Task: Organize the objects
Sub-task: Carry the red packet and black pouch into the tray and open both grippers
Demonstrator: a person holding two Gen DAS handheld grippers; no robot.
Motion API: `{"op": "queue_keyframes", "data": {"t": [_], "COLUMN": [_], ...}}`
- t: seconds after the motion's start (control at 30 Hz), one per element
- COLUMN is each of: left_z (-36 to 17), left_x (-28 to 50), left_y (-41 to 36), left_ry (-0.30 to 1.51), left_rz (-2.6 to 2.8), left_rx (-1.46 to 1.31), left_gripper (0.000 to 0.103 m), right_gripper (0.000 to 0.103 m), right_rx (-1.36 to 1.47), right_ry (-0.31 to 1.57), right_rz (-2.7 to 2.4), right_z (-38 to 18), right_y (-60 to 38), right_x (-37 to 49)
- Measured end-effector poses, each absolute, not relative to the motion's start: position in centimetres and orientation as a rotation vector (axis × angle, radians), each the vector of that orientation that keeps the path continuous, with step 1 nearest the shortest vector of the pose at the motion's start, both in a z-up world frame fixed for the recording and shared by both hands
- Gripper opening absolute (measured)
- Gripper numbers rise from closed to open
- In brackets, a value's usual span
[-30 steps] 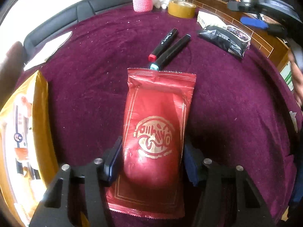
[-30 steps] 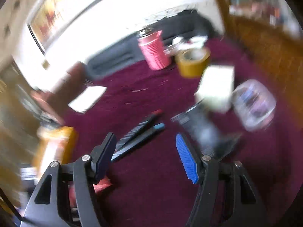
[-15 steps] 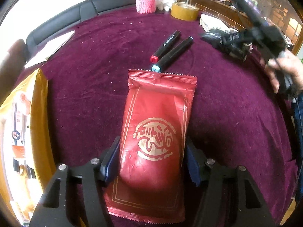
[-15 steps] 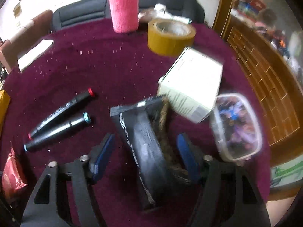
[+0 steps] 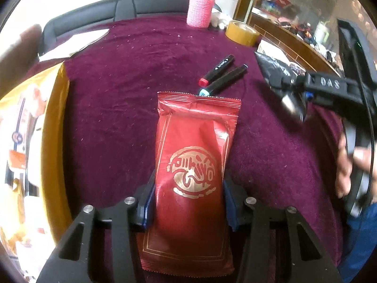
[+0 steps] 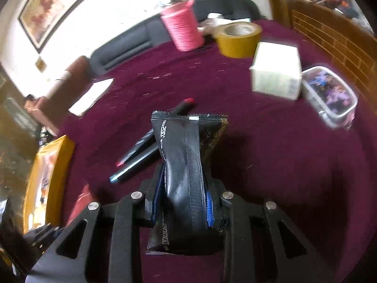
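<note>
My left gripper (image 5: 188, 202) is shut on a red snack packet with a gold emblem (image 5: 195, 155), which lies flat on the maroon tablecloth (image 5: 122, 99). My right gripper (image 6: 186, 198) is shut on a black snack packet (image 6: 186, 160), held on edge above the cloth; it also shows at the right of the left wrist view (image 5: 273, 66). Two black markers (image 5: 221, 75) lie side by side just beyond the red packet, one with a red cap and one with a blue cap; they show left of the black packet in the right wrist view (image 6: 141, 155).
A yellow box (image 5: 30, 141) lies at the left. At the far side stand a pink woven cup (image 6: 183, 28), a tape roll (image 6: 238, 37), a white box (image 6: 275, 75) and a clear lidded tub (image 6: 329, 94). White paper (image 5: 75, 44) lies far left.
My right gripper closed on the black packet and lifted it off the cloth. My left gripper stayed shut on the red packet, which barely moved.
</note>
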State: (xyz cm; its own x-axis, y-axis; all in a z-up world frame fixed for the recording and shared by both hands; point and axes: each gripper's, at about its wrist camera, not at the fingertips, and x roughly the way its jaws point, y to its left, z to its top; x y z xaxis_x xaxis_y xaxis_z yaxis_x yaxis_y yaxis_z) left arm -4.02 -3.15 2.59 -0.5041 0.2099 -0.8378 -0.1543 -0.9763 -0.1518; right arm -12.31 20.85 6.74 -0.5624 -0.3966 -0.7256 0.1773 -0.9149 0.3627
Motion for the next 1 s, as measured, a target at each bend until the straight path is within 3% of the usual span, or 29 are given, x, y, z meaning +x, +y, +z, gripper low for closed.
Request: {"op": "queue_keyframes", "data": {"t": [0.47,1.0], "left_z": [8.5,10.9], "left_x": [-1.0,1.6], "left_y": [-7.9,-22.7], "left_ry": [-0.29,-0.514], "left_rz": [2.646,2.866], "left_rx": [-1.245,-1.184], "left_gripper": [0.042,0.043], "right_gripper": [0.026,0.026], "right_rx": [1.15,1.113], "right_ry": [-0.348,-0.203], "right_rz": [-2.374,-2.136], "right_z": [7.7,11.8], "right_y": [15.7,1.9], "right_x": [-8.9,-7.3]}}
